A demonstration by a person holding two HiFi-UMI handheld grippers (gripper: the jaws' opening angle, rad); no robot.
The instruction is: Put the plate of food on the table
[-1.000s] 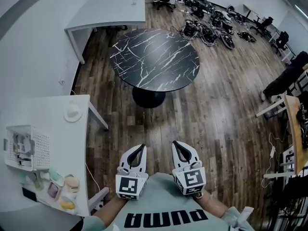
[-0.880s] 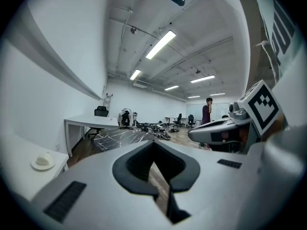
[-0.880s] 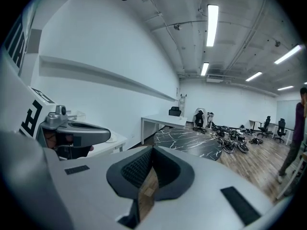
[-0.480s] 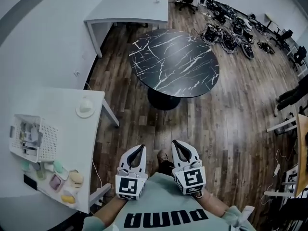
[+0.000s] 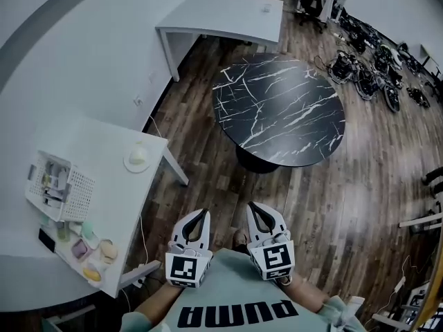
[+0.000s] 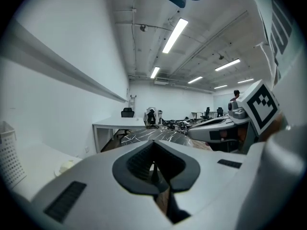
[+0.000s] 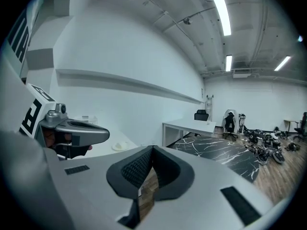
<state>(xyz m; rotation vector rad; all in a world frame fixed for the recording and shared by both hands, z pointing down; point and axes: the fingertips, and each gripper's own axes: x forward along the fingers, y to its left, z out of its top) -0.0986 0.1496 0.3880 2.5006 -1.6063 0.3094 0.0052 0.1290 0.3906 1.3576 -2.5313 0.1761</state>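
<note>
A white plate with a pale mound of food [image 5: 138, 159] sits on the white counter [image 5: 104, 178] at the left. It also shows in the left gripper view as the plate [image 6: 67, 166] and in the right gripper view as the plate [image 7: 120, 146]. The round black marble table [image 5: 280, 109] stands ahead to the right. My left gripper [image 5: 201, 214] and right gripper [image 5: 255, 208] are held side by side close to the person's chest over the wood floor. Both are shut and empty, far from the plate.
A white basket [image 5: 52, 185] and several small coloured items [image 5: 90, 251] sit on the counter's near end. A white desk [image 5: 221, 16] stands beyond the black table. Office chairs and a heap of black gear [image 5: 374, 68] lie at the far right.
The view has swung left: the black table, the desk and the counter have all shifted right in the head view. Both grippers stay shut in the same place by the chest.
</note>
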